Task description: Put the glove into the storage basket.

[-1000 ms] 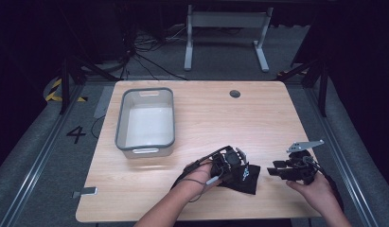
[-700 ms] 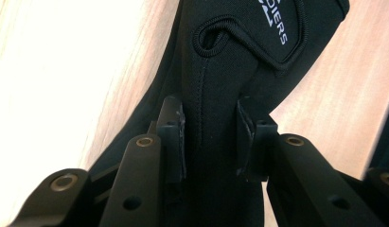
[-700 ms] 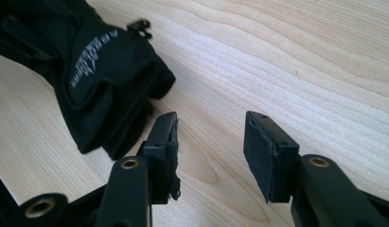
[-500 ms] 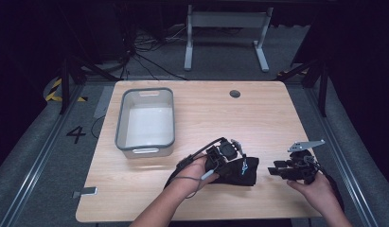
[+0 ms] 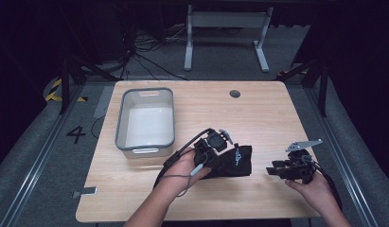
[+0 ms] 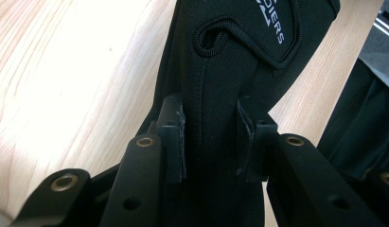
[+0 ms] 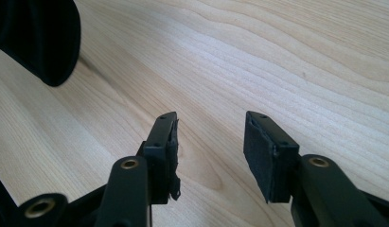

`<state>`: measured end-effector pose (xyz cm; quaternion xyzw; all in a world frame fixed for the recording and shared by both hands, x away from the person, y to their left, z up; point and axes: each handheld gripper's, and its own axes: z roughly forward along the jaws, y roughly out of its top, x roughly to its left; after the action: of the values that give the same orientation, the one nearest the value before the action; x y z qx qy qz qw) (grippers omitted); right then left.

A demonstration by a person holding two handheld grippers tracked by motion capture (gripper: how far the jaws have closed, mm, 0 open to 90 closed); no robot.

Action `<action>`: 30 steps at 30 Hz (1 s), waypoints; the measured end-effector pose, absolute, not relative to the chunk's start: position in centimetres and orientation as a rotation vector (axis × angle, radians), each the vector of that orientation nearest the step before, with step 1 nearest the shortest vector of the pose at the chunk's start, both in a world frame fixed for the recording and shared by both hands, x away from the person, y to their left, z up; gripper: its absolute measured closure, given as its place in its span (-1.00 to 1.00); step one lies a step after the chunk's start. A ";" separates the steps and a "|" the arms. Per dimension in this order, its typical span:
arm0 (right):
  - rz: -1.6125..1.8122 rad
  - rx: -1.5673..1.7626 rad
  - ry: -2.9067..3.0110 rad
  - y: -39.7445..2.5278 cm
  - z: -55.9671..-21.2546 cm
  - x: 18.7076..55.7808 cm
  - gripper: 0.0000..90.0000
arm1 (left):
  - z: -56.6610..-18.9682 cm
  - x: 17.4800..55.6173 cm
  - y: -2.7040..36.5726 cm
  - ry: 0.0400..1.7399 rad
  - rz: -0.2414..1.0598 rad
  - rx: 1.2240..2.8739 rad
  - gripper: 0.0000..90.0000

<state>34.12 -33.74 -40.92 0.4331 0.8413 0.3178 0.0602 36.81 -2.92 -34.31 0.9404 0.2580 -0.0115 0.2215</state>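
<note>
Now left tongs (image 6: 208,137) clamping black glove (image 6: 239,56), right tongs (image 7: 211,151) apart, empty

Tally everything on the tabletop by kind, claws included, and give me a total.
Grey bin: 1
Black fabric item with white lettering: 1, gripped between the left claw's pads
Hand-held claws: 2, left claw and right claw, the right one open over bare wood
Total: 4

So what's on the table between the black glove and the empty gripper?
Nothing: in the high view, just bare wooden table lies between the black glove and the right gripper, whose fingers are open over wood.
</note>
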 end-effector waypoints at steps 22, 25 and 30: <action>1.005 1.259 2.570 -32.5 -40.5 36.9 0.24 | -30.9 36.2 3.1 0.892 0.019 2.439 0.50; 1.002 1.255 2.581 -32.2 -40.8 37.2 0.24 | -30.5 36.2 3.9 0.920 0.019 2.418 0.50; 1.013 1.259 2.582 -32.1 -40.8 37.5 0.24 | -29.7 36.7 5.0 0.950 0.012 2.404 0.50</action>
<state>37.54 -32.07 -40.81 0.4129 0.8467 0.3321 0.0480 36.69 5.00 -29.71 0.8942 0.3532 0.0045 0.2751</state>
